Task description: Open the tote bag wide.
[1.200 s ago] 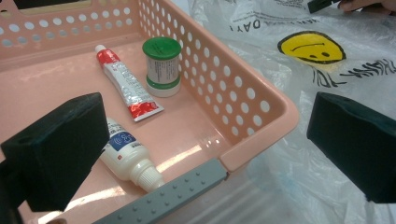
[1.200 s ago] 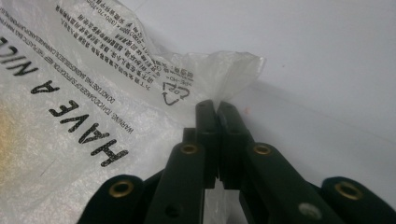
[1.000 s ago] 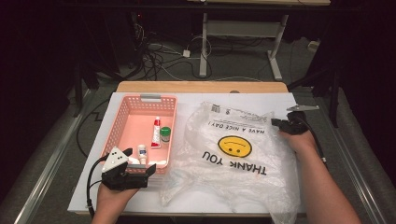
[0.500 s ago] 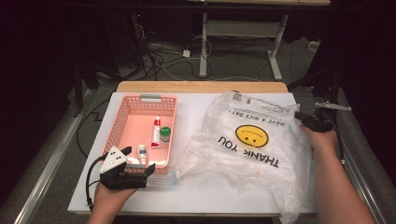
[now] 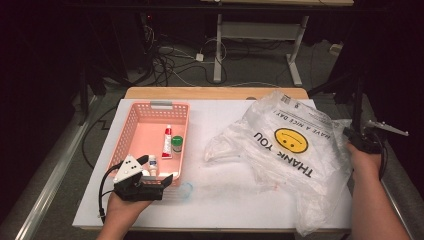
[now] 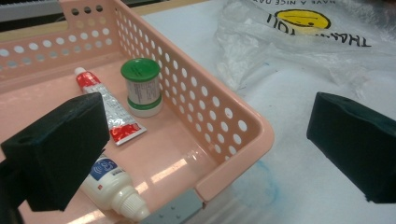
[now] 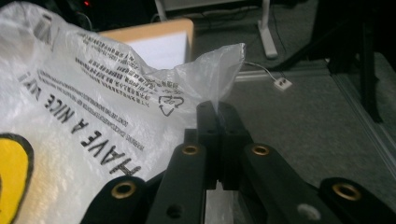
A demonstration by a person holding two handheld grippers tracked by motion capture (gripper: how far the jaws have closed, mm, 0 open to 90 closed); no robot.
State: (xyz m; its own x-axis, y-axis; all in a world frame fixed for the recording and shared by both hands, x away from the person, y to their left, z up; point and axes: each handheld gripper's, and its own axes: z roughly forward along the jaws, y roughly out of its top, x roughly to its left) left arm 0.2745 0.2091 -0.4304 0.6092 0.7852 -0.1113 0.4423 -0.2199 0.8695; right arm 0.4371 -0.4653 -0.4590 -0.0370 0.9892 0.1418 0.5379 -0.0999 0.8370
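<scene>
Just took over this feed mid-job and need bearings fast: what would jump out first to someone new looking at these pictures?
The clear plastic bag with the yellow smiley and THANK YOU print sprawls over the table's right half, the right gripper shut on its edge past the table's right side. At left sits a pink basket holding a red-capped tube, a green-lidded jar and a small white bottle. The left gripper waits open at the basket's near end.

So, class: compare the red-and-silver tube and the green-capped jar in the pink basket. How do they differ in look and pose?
The tube lies flat on the basket floor; the jar stands upright. The tube is long, slim and crinkled silver with red ends; the jar is short and round, with a green lid and base. Both sit side by side in the same basket, untouched by either gripper.
</scene>
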